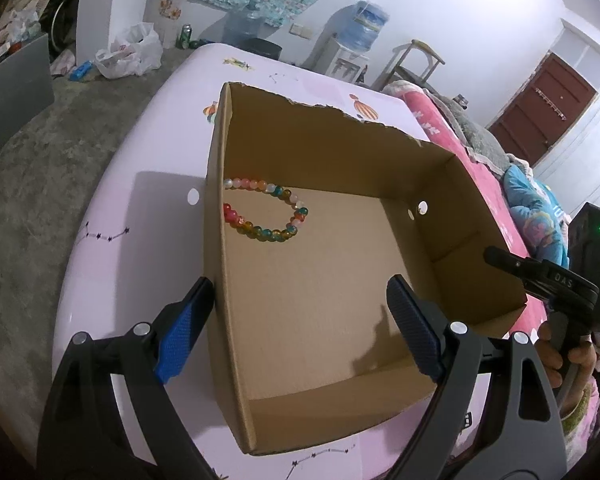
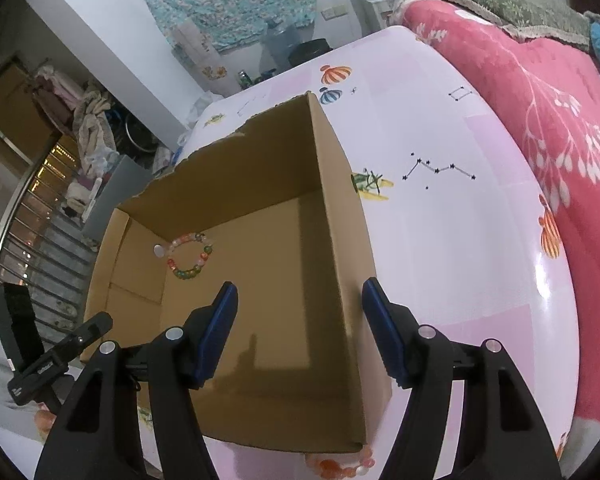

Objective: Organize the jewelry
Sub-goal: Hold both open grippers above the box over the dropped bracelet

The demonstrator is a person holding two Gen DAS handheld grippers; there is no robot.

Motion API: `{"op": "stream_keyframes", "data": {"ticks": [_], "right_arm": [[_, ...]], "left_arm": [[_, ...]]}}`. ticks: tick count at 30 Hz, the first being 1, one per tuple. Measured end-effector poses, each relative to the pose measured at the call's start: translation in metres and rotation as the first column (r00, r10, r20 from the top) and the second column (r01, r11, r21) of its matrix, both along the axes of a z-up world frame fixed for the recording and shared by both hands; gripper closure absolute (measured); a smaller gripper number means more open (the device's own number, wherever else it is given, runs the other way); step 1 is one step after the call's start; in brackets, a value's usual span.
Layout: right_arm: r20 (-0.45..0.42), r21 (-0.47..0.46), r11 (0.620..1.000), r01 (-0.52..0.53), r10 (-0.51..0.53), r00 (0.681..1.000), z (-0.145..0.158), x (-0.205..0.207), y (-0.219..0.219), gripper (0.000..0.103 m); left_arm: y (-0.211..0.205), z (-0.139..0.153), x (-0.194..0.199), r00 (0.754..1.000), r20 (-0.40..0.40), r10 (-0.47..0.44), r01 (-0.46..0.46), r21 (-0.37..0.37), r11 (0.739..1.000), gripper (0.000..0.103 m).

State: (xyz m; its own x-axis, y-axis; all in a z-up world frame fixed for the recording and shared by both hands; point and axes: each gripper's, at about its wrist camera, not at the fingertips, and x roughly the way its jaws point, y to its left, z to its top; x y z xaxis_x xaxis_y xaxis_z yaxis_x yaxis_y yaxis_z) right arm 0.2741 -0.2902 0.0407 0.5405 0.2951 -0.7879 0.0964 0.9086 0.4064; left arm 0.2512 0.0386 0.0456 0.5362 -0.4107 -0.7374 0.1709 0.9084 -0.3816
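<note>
An open cardboard box stands on the pink table. A bracelet of multicoloured beads lies on the box floor near its left wall; the right wrist view shows this bracelet in the far left corner. My left gripper is open and straddles the box's left wall, one finger outside and one inside. My right gripper is open and straddles the right wall of the box. A second bracelet, of orange and pink beads, lies on the table by the box's near corner.
A pink floral bedspread borders the table on the right. A person's hand grips the right tool's handle. On the floor beyond the table are a plastic bag, water jugs and clutter.
</note>
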Motion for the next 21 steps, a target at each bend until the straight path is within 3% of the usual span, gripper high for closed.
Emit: {"op": "stream_keyframes", "data": {"ticks": [10, 18, 21], "right_arm": [[-0.002, -0.003, 0.999, 0.041, -0.041, 0.999, 0.002, -0.026, -0.010, 0.039], [-0.006, -0.018, 0.999, 0.049, -0.049, 0.999, 0.003, -0.065, -0.011, 0.039], [-0.002, -0.014, 0.999, 0.049, -0.049, 0.999, 0.001, -0.065, -0.009, 0.039]], "left_arm": [[-0.020, -0.001, -0.025, 0.999, 0.010, -0.050, 0.049, 0.085, 0.995, 0.019], [-0.024, 0.000, -0.065, 0.998, 0.014, -0.063, 0.061, 0.085, 0.995, 0.019], [-0.021, 0.001, -0.059, 0.999, 0.015, -0.052, 0.051, 0.055, 0.997, 0.019]]}}
